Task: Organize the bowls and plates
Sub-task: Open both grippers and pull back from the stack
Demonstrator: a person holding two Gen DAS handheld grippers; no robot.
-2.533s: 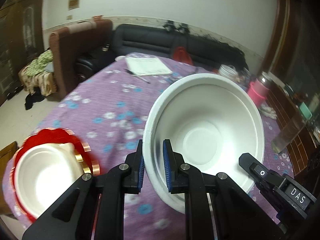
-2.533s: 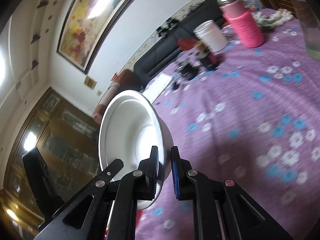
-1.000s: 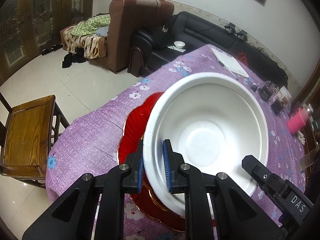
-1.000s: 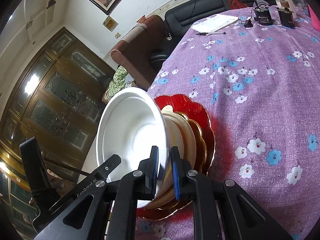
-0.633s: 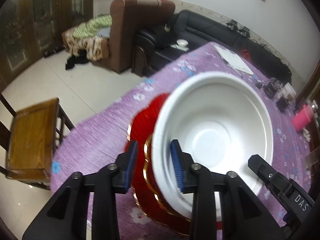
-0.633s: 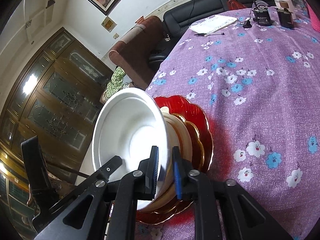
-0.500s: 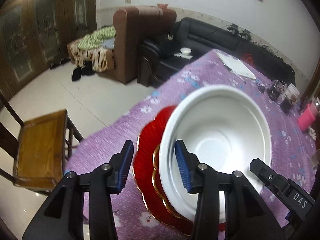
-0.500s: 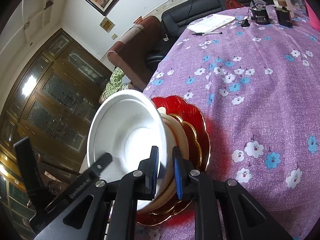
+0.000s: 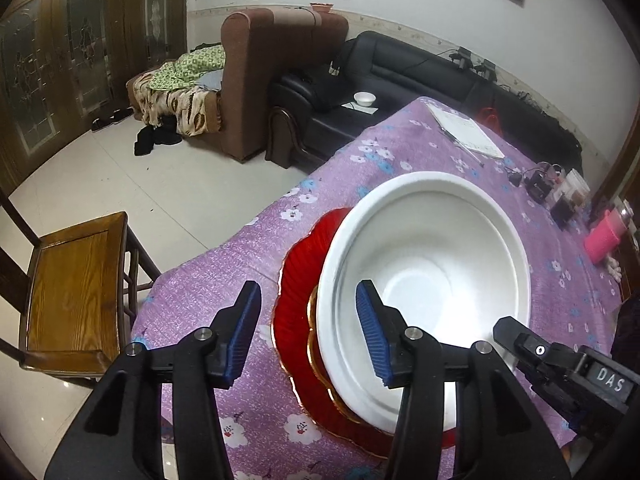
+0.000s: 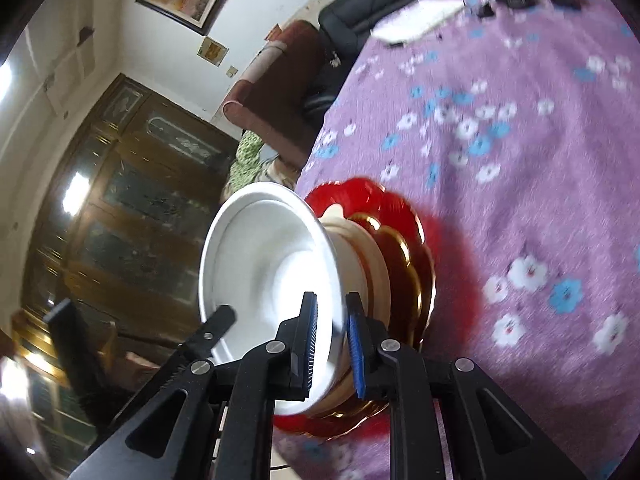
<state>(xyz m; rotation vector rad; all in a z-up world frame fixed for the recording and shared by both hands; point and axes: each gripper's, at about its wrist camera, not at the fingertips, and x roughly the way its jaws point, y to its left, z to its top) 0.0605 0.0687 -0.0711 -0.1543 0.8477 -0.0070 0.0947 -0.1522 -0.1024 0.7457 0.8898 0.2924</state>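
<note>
The left claw (image 9: 308, 332) has let go: a second ago its pads pinched the white bowl's (image 9: 432, 280) rim, now its jaws are opening, the rim between them untouched. The bowl sits nested on the cream bowl (image 10: 368, 268) and red plate (image 9: 300, 280), at the worktop's (image 9: 248, 252) corner. The right claw (image 10: 332, 344) at 5 o'clock still straddles the rim, barely parted; contact unclear. Stacking looks nearly done

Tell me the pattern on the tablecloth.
Purple tablecloth with white and blue flowers; clearest in the left wrist view.
</note>
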